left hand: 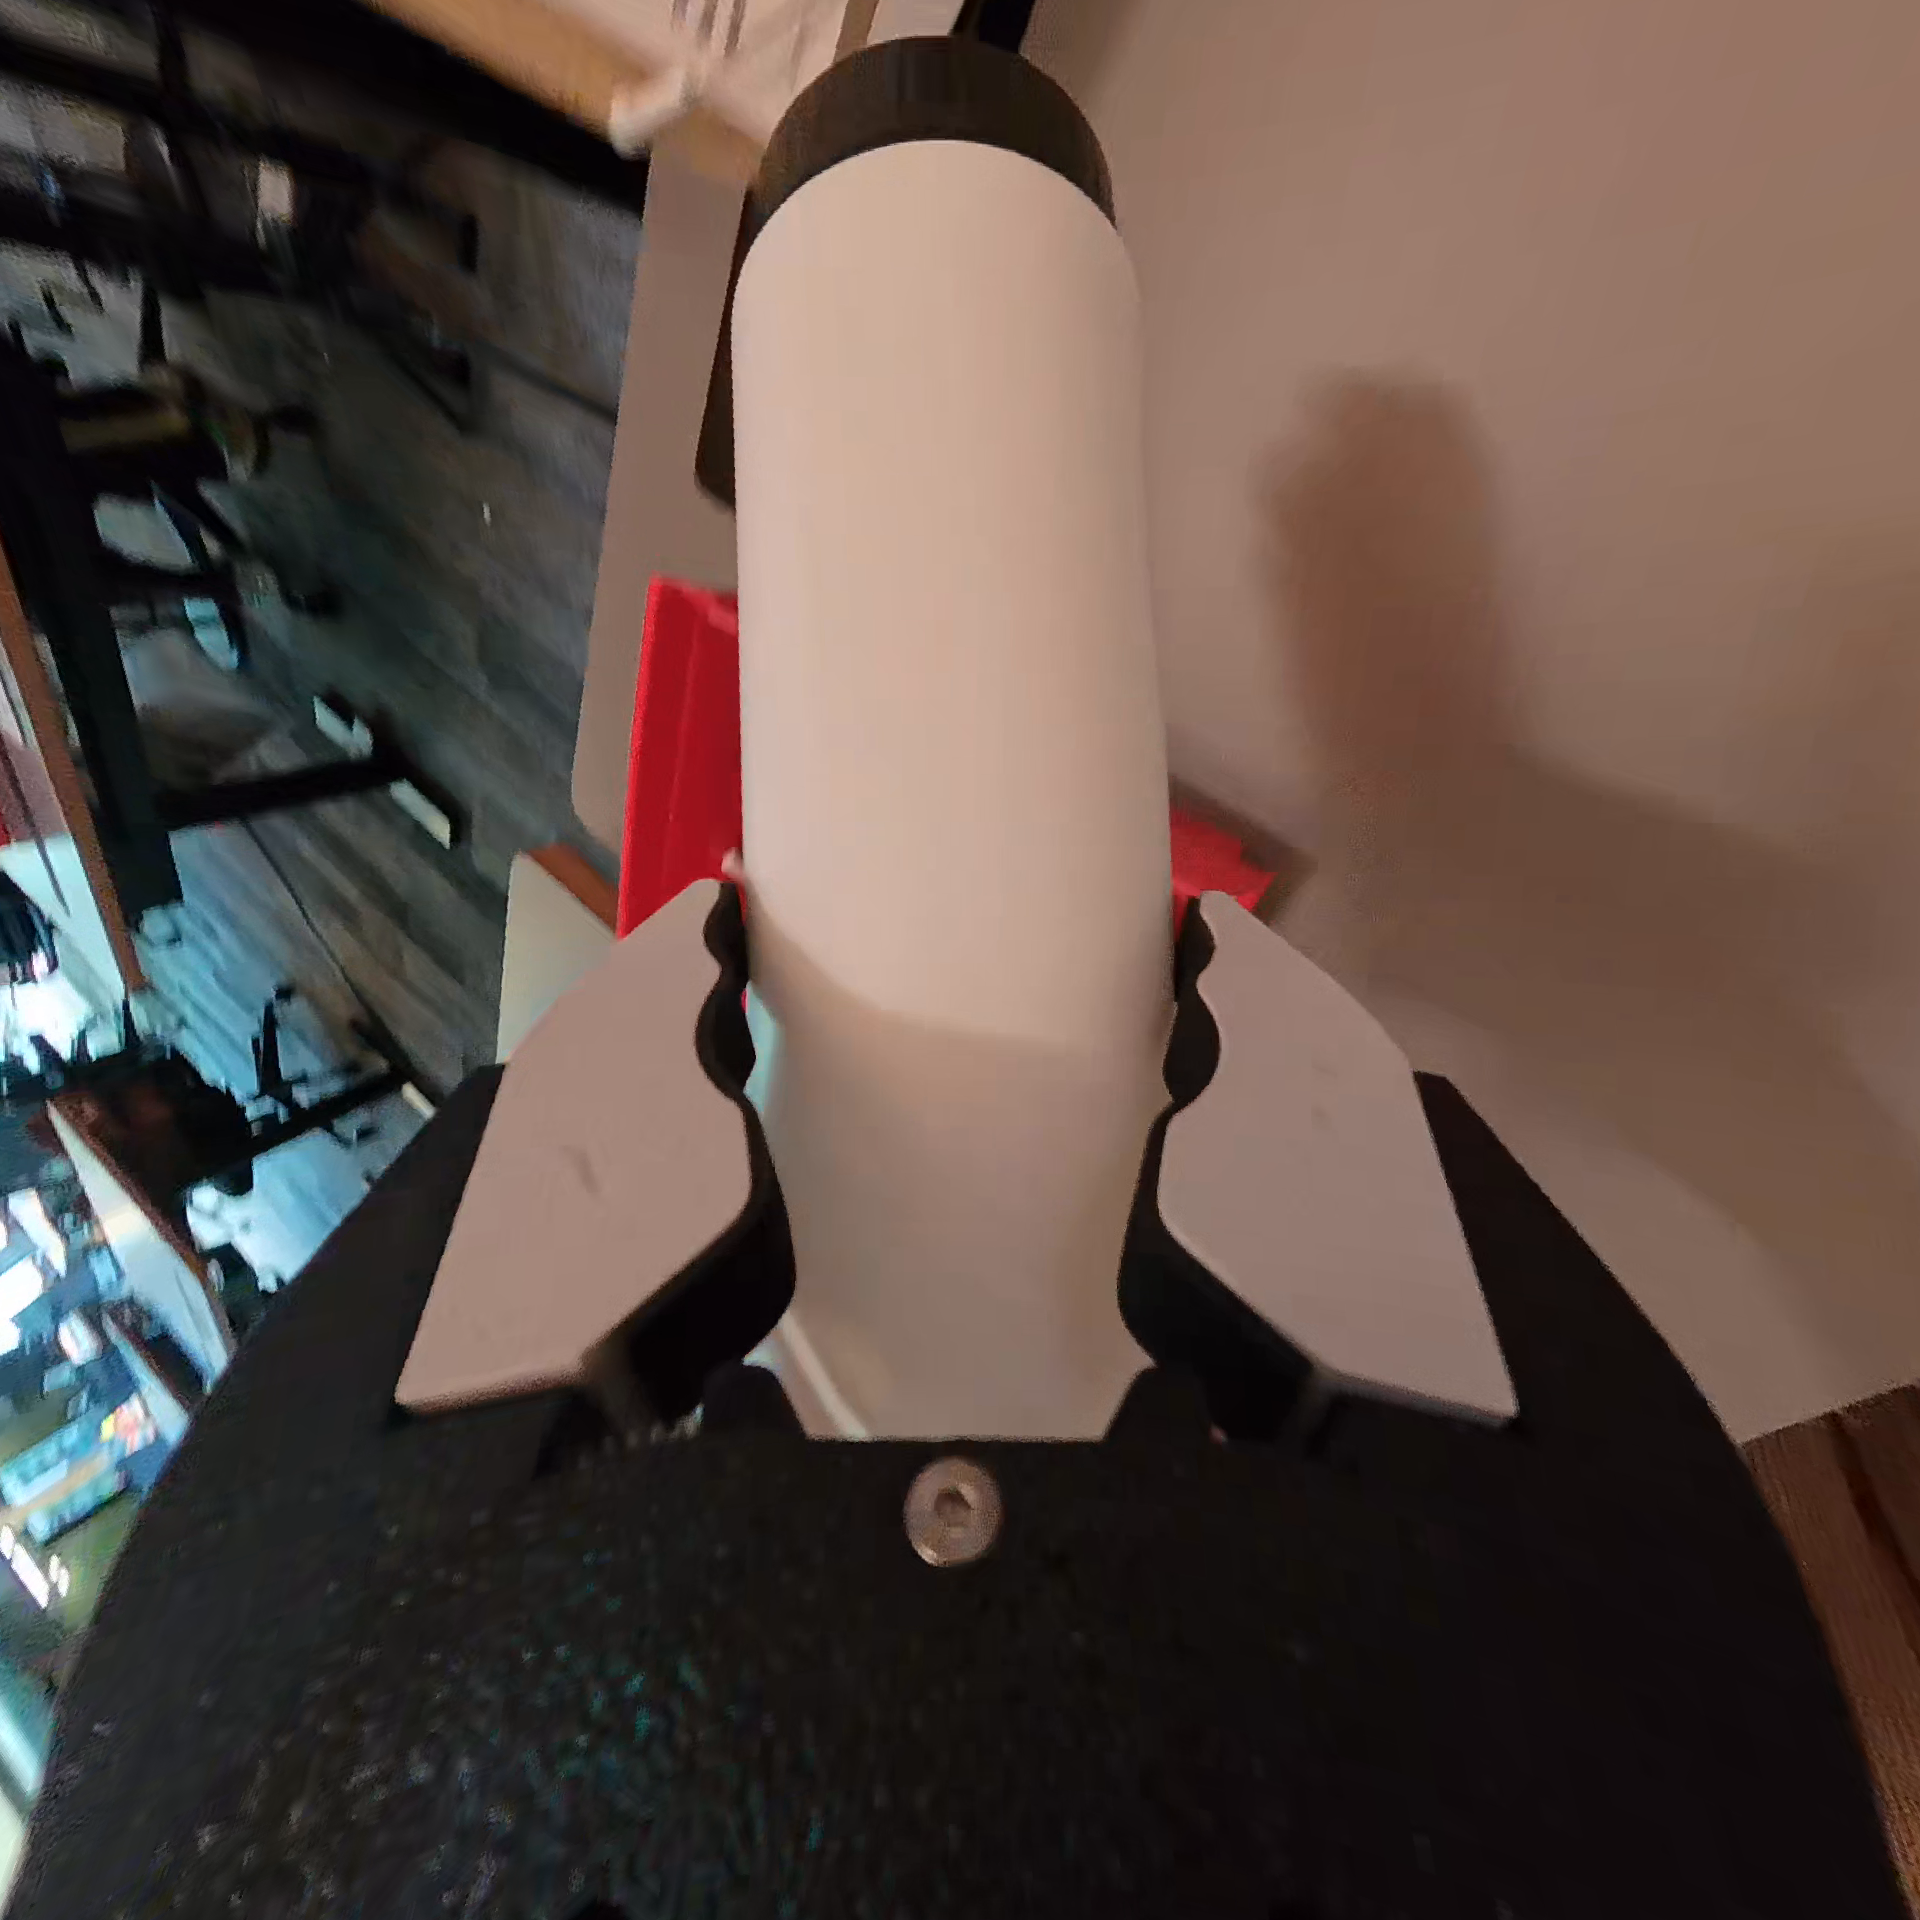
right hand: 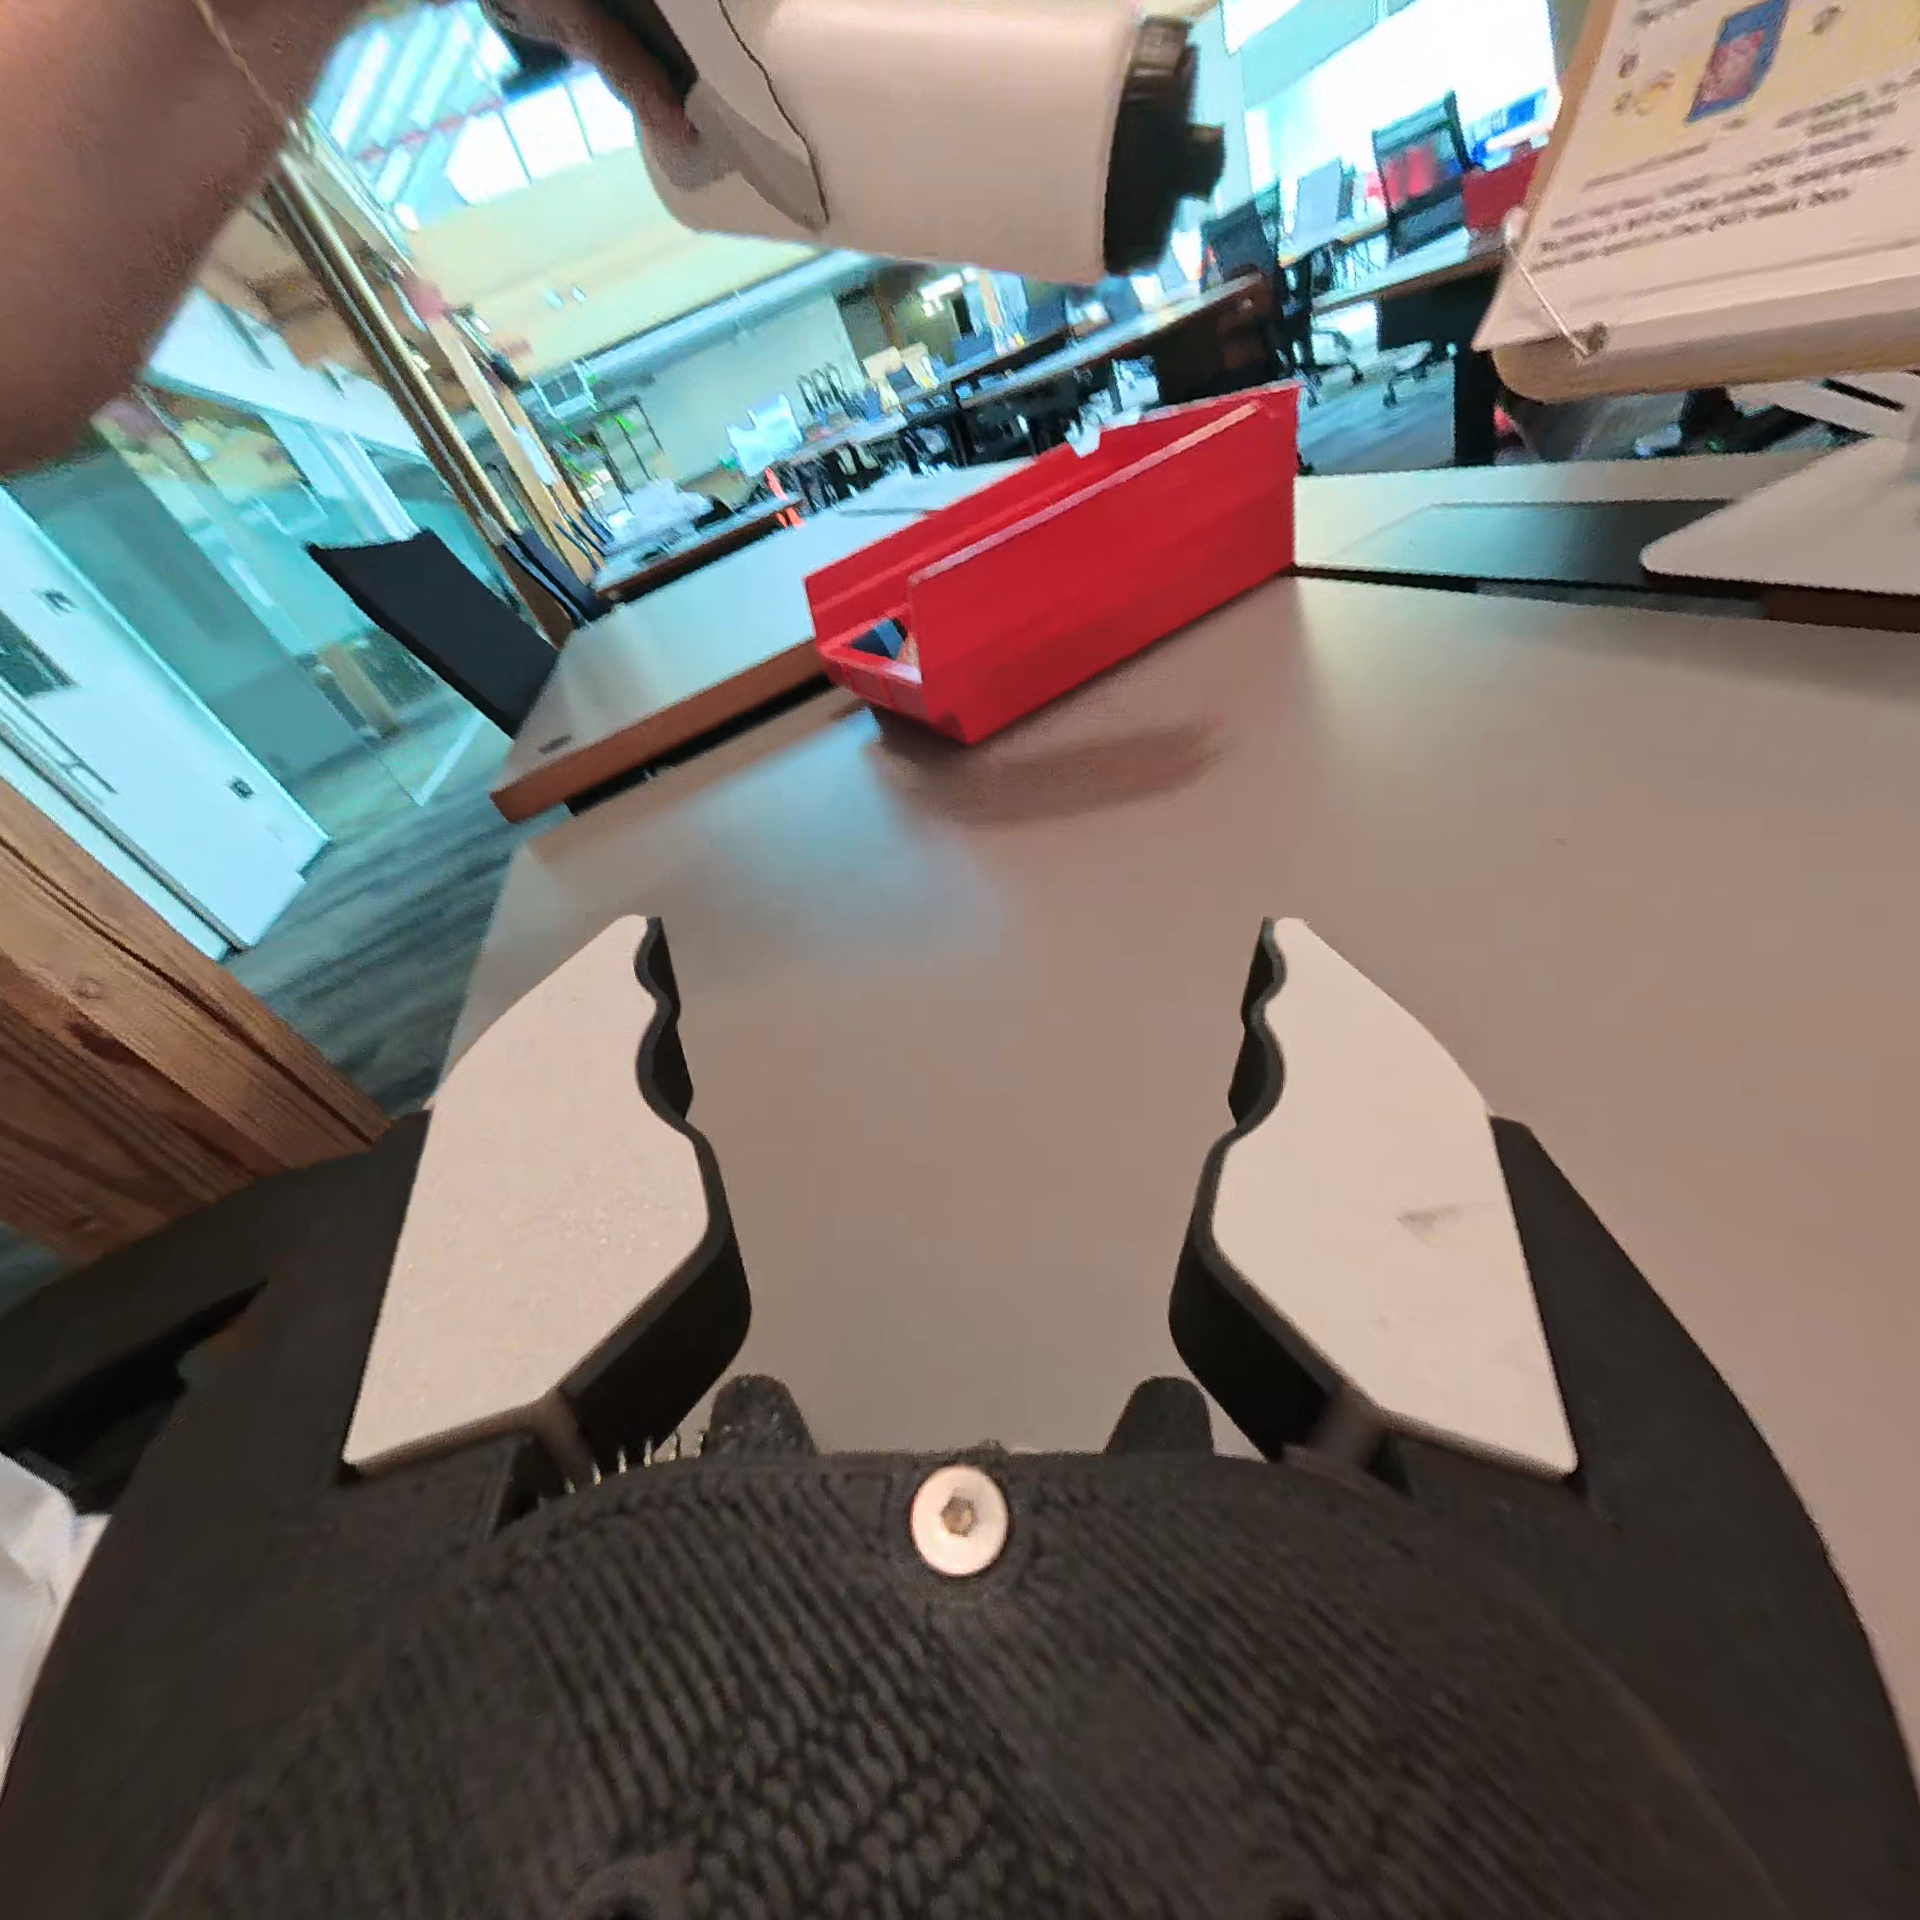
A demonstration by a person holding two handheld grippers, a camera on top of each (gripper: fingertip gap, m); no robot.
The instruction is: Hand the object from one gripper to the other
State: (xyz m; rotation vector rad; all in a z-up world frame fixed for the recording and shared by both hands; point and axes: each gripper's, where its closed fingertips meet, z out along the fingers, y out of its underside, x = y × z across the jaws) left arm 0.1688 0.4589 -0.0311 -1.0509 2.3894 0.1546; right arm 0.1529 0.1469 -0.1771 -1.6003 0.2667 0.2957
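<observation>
Currently left tool [left hand: 961,935] clenched on white cylinder [left hand: 935,644] with black cap [left hand: 935,104], cylinder pointing forward along fingers, held above grey bench [left hand: 1558,312]. Right tool [right hand: 961,977] released, jaws spread wide, nothing between them, low over bench. Cylinder visible top of right view, up off bench. Red bin [right hand: 1049,613] rests on bench beyond.

White cylinder [left hand: 935,644]: smooth matt plastic-looking body w/ a ridged black cap [left hand: 925,104]. Left gripper [left hand: 961,977] & right gripper [right hand: 961,997]: flat matt grey finger faces, rough grainy black printed-plastic body, one shiny metal screw [right hand: 958,1523] each. Red bin [right hand: 1049,613]: smooth, slightly glossy plastic; table [right hand: 1455,831]: smooth grey satin top w/ wood-look edge, plus raw-looking wood panel [right hand: 135,1049] at left.
</observation>
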